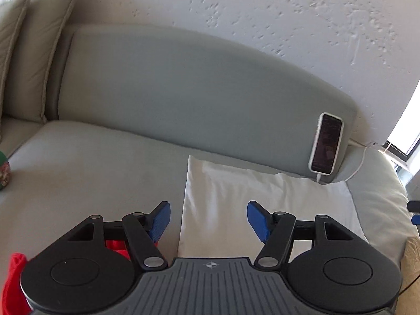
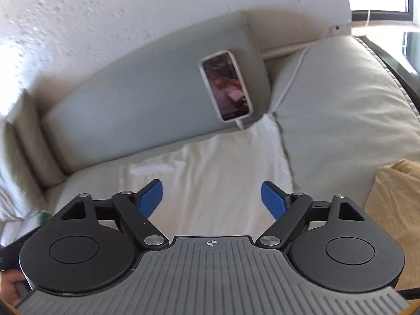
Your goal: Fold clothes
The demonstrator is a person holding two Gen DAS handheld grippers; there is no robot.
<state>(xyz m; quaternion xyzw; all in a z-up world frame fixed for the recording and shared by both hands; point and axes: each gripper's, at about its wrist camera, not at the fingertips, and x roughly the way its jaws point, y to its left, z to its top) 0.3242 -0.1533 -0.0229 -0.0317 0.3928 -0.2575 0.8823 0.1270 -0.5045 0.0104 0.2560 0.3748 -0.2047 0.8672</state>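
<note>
White folded cloth (image 1: 262, 199) lies flat on the sofa seat (image 1: 92, 173), its far edge up against the grey-green back cushion (image 1: 183, 92). In the right wrist view the same white cloth (image 2: 210, 173) spreads directly under the gripper.

Left gripper (image 1: 208, 219): blue pads spread apart, nothing between them, held above the near left part of the cloth; no contact visible. Right gripper (image 2: 212, 198): pads likewise apart and empty, above the cloth.

Red garment (image 1: 14, 283) at the lower left of the left wrist view, partly hidden under the gripper body; more red shows behind the left finger linkage.

Phone (image 1: 326, 144) in a white case leans upright against the back cushion, just beyond the cloth's far right corner; white cable (image 1: 359, 162) runs from its bottom edge off to the right. Beige pillows (image 1: 34, 52) stand at the sofa's left end. Tan cushion (image 2: 393, 210) at right edge of the right wrist view. Textured white wall (image 1: 262, 13) behind.
</note>
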